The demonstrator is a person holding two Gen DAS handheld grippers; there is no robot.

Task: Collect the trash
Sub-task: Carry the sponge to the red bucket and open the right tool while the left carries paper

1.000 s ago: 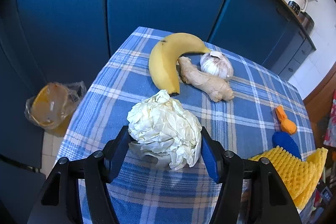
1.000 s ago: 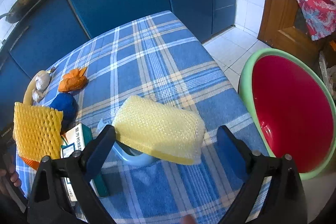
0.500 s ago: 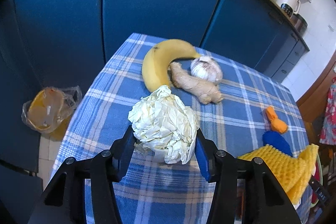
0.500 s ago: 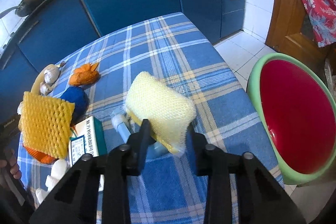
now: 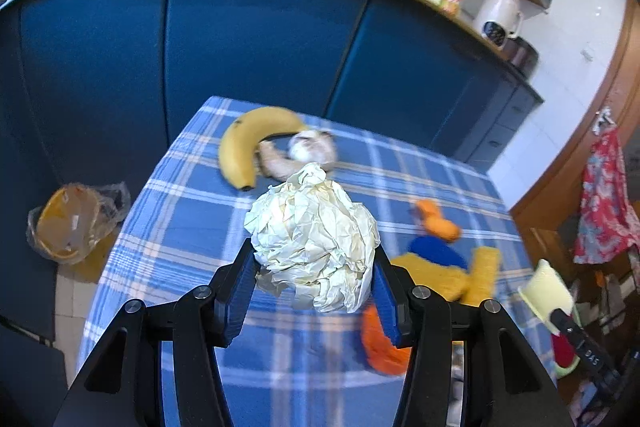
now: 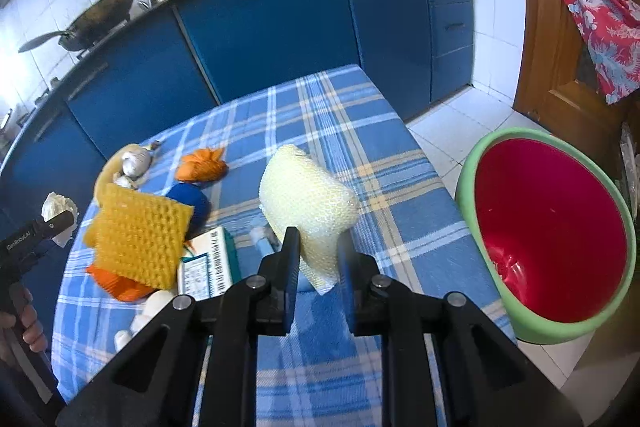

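Observation:
A crumpled white paper ball (image 5: 312, 235) hangs above the blue checked table (image 5: 180, 211), and my left gripper (image 5: 314, 259) is shut on it. A pale yellow foam net (image 6: 306, 195) is lifted off the cloth; the jaws of my right gripper (image 6: 318, 239) are closing on it, and the pads squeeze its lower end. A red bin with a green rim (image 6: 548, 227) stands on the floor to the right of the table. In the right wrist view the paper ball (image 6: 58, 205) also shows at the far left.
On the table lie a banana (image 5: 244, 147), garlic (image 5: 312, 147), orange peel (image 6: 202, 165), a blue lump (image 6: 188, 197), a darker yellow foam net (image 6: 140, 239) and a small carton (image 6: 208, 263). A plastic bag (image 5: 72, 223) sits on the floor left. Blue cabinets (image 5: 248, 47) stand behind.
Both grippers rose from the table with their loads. The right jaws went from wide open around the pale foam net to squeezing it narrow. The left jaws tightened on the paper ball.

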